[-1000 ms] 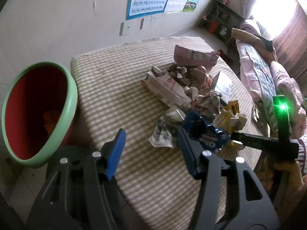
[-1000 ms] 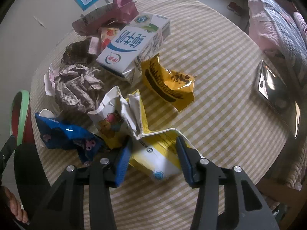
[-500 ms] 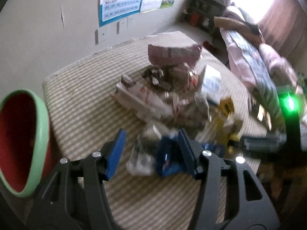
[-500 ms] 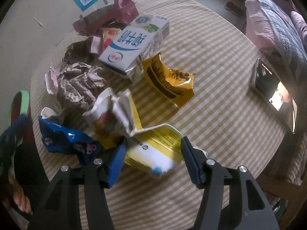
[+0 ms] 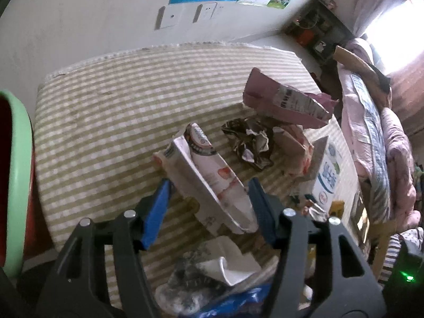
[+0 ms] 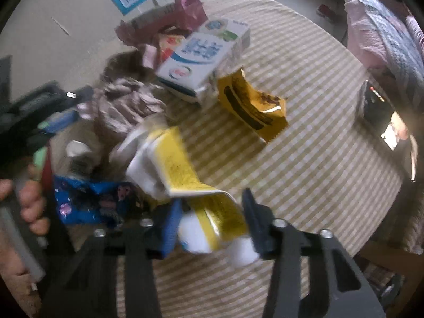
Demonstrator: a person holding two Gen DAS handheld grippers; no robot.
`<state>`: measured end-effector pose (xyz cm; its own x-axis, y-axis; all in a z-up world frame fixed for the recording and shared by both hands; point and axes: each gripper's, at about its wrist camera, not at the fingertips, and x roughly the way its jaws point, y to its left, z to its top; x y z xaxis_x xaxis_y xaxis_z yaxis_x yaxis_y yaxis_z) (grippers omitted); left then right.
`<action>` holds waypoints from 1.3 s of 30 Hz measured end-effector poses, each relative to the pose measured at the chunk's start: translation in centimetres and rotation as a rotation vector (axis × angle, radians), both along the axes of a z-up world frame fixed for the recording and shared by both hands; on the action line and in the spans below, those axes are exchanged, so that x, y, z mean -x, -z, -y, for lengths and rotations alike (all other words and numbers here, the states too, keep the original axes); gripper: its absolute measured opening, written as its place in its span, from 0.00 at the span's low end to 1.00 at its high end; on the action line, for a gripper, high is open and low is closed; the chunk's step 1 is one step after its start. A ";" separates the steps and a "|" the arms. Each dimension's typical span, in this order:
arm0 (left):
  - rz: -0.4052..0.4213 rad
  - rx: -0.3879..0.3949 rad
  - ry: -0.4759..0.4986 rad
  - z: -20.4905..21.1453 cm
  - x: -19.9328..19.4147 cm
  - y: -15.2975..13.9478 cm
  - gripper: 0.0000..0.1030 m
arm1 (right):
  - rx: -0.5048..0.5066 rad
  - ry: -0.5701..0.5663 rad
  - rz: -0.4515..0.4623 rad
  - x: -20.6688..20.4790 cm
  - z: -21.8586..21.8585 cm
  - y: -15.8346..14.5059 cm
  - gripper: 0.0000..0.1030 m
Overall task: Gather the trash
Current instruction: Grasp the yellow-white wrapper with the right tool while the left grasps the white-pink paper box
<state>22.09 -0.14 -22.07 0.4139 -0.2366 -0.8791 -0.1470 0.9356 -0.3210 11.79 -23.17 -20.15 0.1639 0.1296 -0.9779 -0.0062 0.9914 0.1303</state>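
The right gripper (image 6: 212, 222) is clamped on a crumpled yellow wrapper (image 6: 182, 175), lifting it for binning. The left gripper (image 5: 209, 206), jaws opening, straddles a flattened carton (image 5: 209, 177) without touching it, on the checked surface (image 5: 106, 122).

2 wrist fisheyes, close, steeply downward, sharing littered table (image 5: 111, 122).

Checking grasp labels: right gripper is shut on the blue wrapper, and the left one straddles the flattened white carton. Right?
Not quite. The right wrist view shows the right gripper shut on the yellow and white packet; the blue wrapper lies beside it on the table. The left gripper does straddle the flattened white carton, its jaws opening.
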 end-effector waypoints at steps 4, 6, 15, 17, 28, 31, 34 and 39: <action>-0.004 -0.025 0.015 0.9 -0.4 0.5 0.57 | -0.029 0.009 0.026 0.1 0.0 -0.9 0.09; -0.012 -0.039 0.015 1.1 -0.6 0.8 0.62 | -0.057 0.008 0.035 0.1 0.1 -1.3 0.08; -0.010 -0.044 0.014 1.2 -0.4 1.0 0.57 | -0.191 0.081 0.046 -1.4 0.3 -0.8 0.47; -0.011 -0.031 0.019 1.1 -0.4 1.0 0.53 | -0.161 0.087 0.057 -2.0 0.3 -0.5 0.48; 0.005 -0.027 0.003 -1.1 1.3 -0.3 0.48 | -0.080 0.053 0.088 -1.6 -0.1 -1.4 0.53; -0.004 -0.040 0.011 -1.6 1.5 -0.4 0.48 | -0.080 0.061 0.064 -1.4 0.3 -0.7 0.53; -0.003 -0.031 -0.001 -1.8 1.6 -0.5 0.51 | -0.116 0.084 0.030 -1.5 0.5 0.4 0.53; 0.010 -0.026 0.006 -0.8 1.5 -0.9 0.59 | -0.143 0.126 -0.028 -1.5 1.2 2.5 0.55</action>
